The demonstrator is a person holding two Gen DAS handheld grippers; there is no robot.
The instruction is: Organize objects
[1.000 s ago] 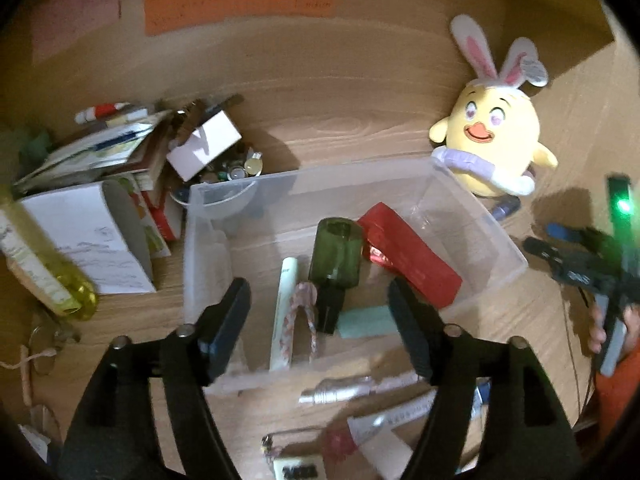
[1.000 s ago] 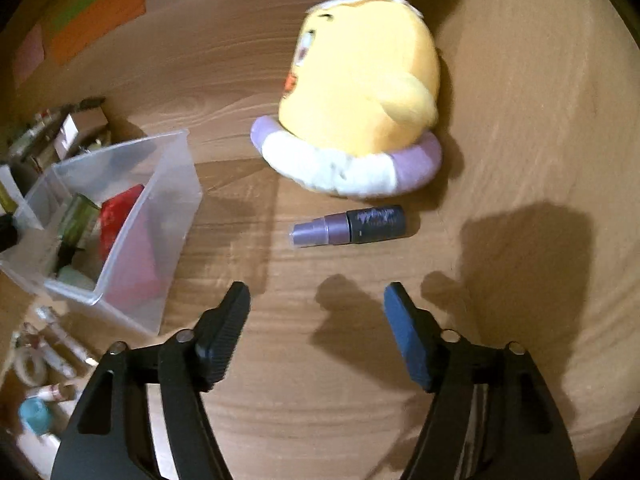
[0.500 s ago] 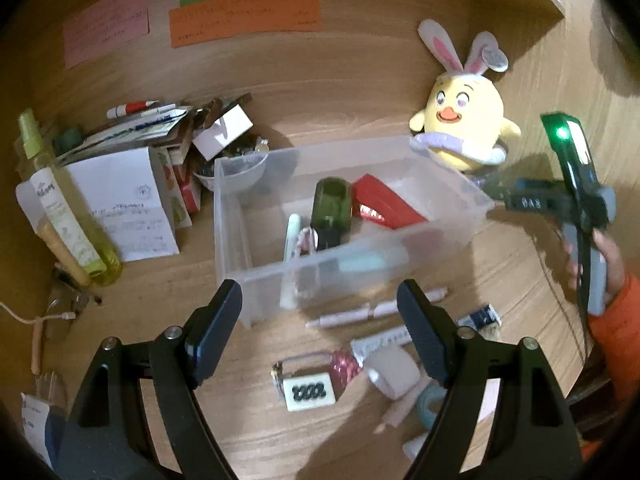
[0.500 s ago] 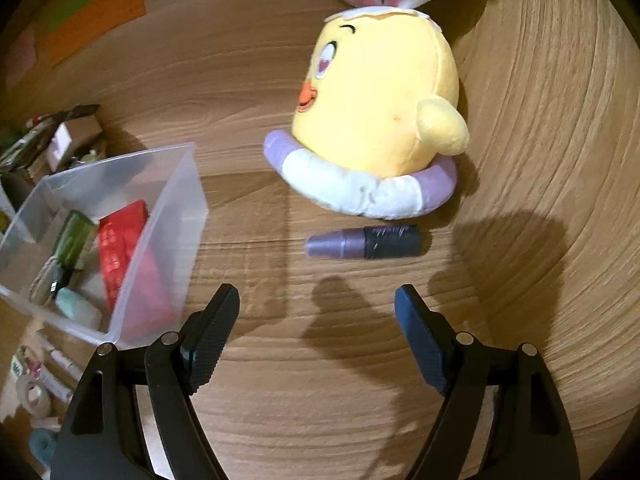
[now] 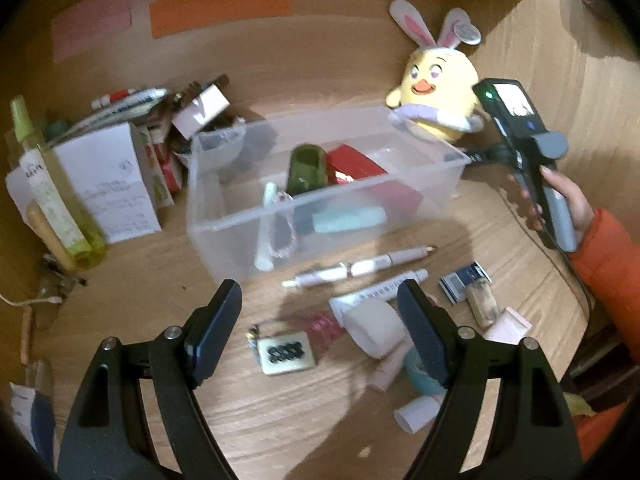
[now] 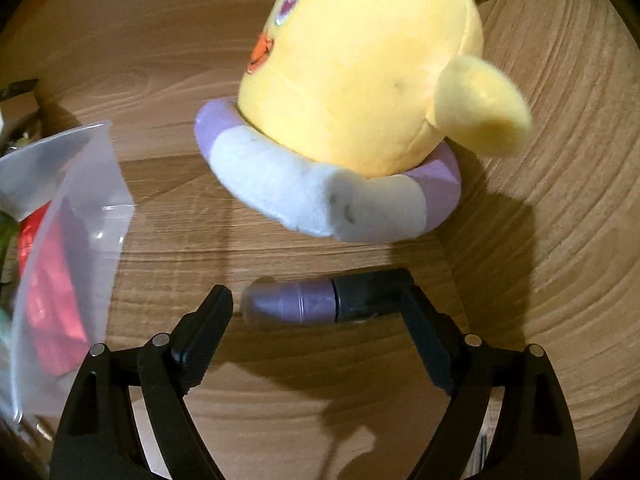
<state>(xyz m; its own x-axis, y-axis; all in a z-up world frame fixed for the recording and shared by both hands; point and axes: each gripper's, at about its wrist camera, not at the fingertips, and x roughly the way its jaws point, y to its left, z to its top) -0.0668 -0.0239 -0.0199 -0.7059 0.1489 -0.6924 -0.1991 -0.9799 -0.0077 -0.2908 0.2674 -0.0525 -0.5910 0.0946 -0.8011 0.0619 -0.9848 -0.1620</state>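
1. Right wrist view: the right hand-held gripper (image 6: 316,316) straddles a purple-and-black tube (image 6: 324,300) lying on the tabletop (image 6: 560,240) just in front of a yellow plush chick (image 6: 360,80); its fingers are spread wide and grasp nothing, and the right one touches or overlaps the tube's black end.
2. Risk, as judged from here: the tube lies lengthwise across the gap, so closing on its rounded ends may squirt it out sideways or roll it against the plush.
3. A second risk: the plush's white-and-purple ring (image 6: 320,196) sits close behind, and a forward push could snag or shove it.
4. The clear plastic bin (image 6: 80,200), the likely destination, stands well off to the left; a loose grip could drop the tube on the way.
5. Left wrist view: the left hand-held gripper (image 5: 320,320) hovers released above scattered items on the near tabletop.
6. Count there: one bin (image 5: 400,180), holding one green bottle (image 5: 306,168), one red packet (image 5: 352,164), one teal piece (image 5: 348,218) and more that is blurred.
7. Outside it: one white pen (image 5: 360,266), one printed tube (image 5: 376,292), one plush, two grippers.
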